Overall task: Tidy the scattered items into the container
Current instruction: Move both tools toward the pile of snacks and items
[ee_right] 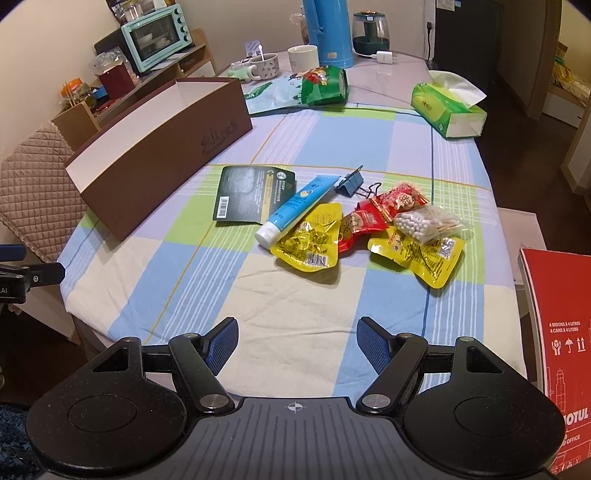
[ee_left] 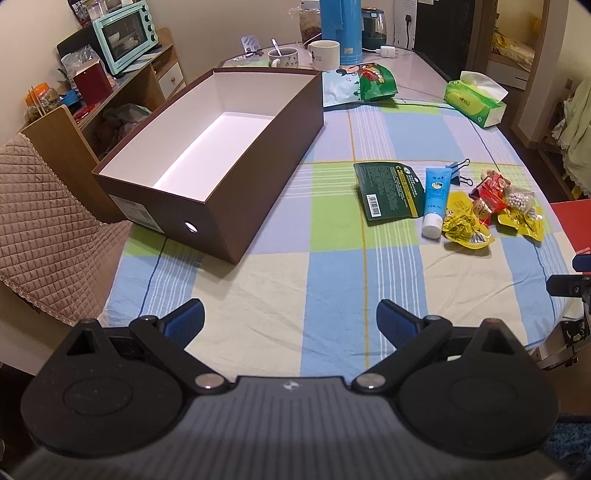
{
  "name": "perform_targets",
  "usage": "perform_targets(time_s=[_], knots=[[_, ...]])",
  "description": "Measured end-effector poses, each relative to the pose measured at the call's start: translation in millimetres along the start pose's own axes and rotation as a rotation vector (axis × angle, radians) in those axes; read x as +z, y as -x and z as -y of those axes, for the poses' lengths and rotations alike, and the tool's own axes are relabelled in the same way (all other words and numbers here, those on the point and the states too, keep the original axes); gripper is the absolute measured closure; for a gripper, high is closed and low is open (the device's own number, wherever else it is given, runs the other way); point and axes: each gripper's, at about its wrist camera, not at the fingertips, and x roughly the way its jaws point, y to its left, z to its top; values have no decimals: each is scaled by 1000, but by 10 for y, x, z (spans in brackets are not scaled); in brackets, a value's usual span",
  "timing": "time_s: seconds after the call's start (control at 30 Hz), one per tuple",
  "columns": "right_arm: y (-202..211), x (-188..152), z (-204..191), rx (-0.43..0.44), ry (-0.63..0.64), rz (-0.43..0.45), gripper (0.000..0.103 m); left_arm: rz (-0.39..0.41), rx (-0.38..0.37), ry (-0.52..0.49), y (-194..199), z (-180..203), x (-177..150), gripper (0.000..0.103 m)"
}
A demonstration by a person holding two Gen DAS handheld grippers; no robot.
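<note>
Tabletop (ee_right: pixel 295 295) covered by a checked blue, green and cream cloth; a mint toaster oven (ee_left: pixel 125 35) sits on a shelf behind. Open brown cardboard box with white interior (ee_left: pixel 221 147) stands at the left of the tabletop, nothing visible in it. Scattered items lie in a cluster to its right, well apart from it: dark green flat card packet (ee_right: pixel 255 194), blue squeeze tube with white cap (ee_right: pixel 295 208) overlapping the packet's edge, blue binder clip (ee_right: pixel 351 184), two yellow foil snack packets (ee_right: pixel 314 236), red snack packets (ee_right: pixel 384 208), clear bag of cotton swabs (ee_right: pixel 424 223). Left tool (ee_left: pixel 290 325) spread wide, holding nothing, near tabletop edge. Right tool (ee_right: pixel 297 343) likewise wide apart and holding nothing.
</note>
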Motion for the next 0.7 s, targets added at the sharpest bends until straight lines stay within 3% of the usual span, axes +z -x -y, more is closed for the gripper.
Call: perform_targets(time_s=[0.7], knots=[[20, 78, 114, 20, 3, 20, 29, -2, 2, -5, -58, 137, 92, 5]])
